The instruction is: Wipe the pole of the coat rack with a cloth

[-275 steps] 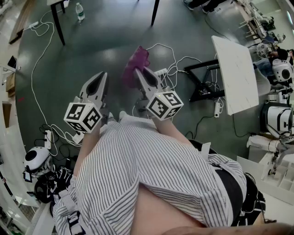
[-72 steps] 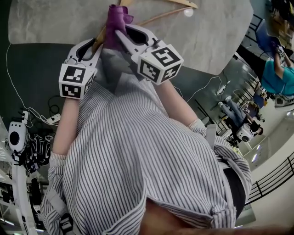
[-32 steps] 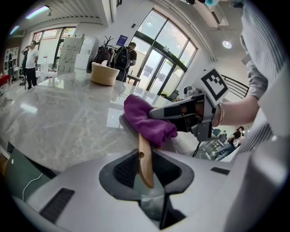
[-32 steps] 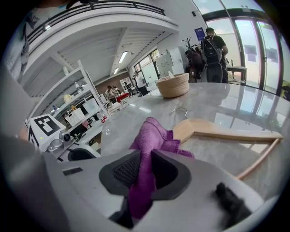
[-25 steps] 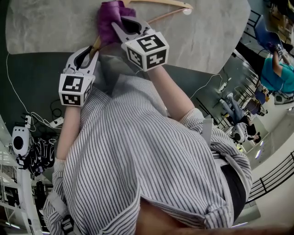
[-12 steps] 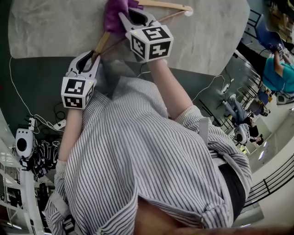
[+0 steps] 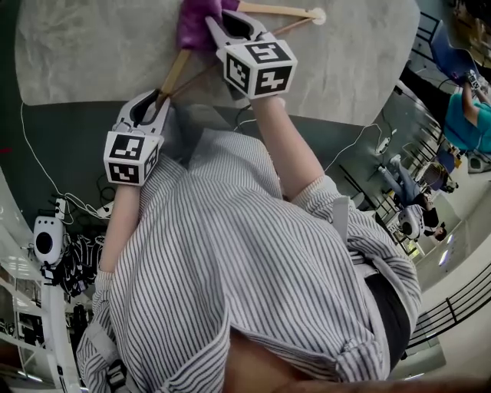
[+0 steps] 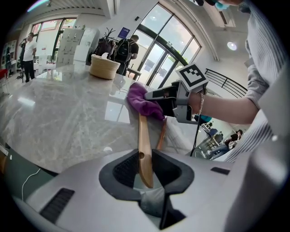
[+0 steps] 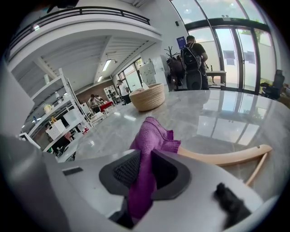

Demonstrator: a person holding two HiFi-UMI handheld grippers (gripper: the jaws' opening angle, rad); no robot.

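Note:
A wooden clothes hanger (image 7: 176,71) is held over a grey marble table (image 7: 84,54). My left gripper (image 7: 148,105) is shut on one end of it; in the left gripper view that arm of the hanger (image 8: 144,145) sits between the jaws of the left gripper (image 8: 145,158). My right gripper (image 7: 230,21) is shut on a purple cloth (image 7: 196,23), which lies against the hanger near its top bend. In the right gripper view the cloth (image 9: 152,136) hangs from the right gripper (image 9: 145,165), with the hanger's other arm (image 9: 222,157) stretching right.
A woven basket (image 9: 147,96) stands farther back on the table, also seen as the basket (image 8: 102,66) in the left gripper view. People stand by glass doors behind it. Cables and equipment lie on the dark floor (image 7: 61,153) to the left of me.
The right gripper has carried the purple cloth up along the hanger, away from the left gripper. The left gripper has kept its hold and place.

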